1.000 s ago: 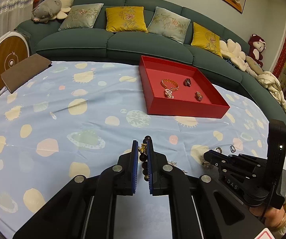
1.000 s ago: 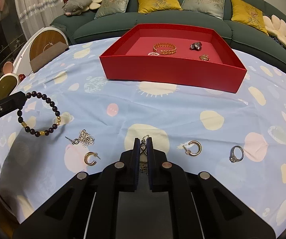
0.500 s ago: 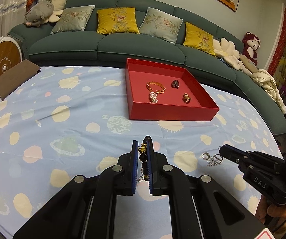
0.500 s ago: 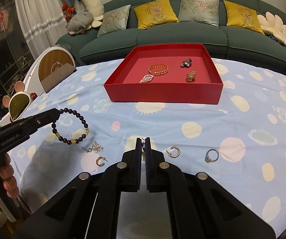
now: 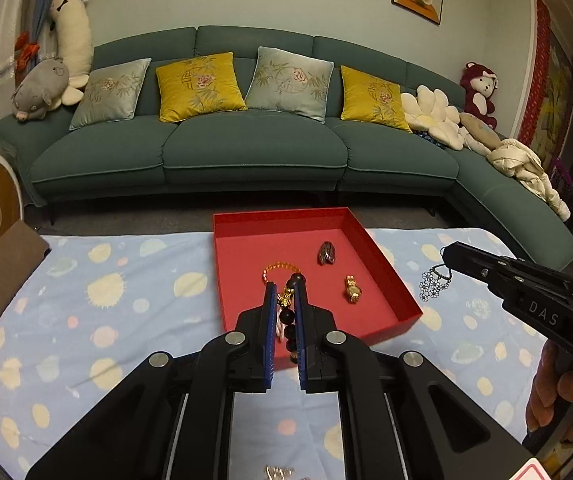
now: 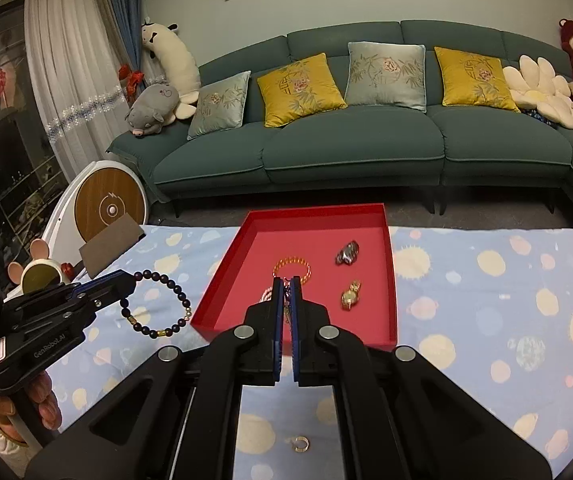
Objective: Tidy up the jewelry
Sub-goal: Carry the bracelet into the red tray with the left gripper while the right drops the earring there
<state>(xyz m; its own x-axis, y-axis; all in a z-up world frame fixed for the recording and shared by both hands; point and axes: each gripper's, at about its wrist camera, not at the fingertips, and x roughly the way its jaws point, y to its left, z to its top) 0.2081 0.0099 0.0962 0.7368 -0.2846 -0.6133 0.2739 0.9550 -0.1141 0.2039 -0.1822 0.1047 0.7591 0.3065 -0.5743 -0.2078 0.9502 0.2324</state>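
Right hand-held gripper point(image 6: 285, 280) hides most of its silver earring point(image 6: 286, 300).

Red tray point(image 5: 382, 256) with red floor. Tablecloth point(image 5: 126, 320) was pale blue with cream, pink and green blobs. Bead bracelet point(image 6: 158, 304) was dark with a few gold beads. Sofa point(image 5: 246, 148) was dark teal; cushions point(image 5: 198, 86) alternated mustard yellow and pale grey-green, floral embroidered. Left gripper point(image 5: 286, 300) and right gripper point(image 6: 286, 292) were black with blue pads. Watch point(image 6: 350, 296) was gold.
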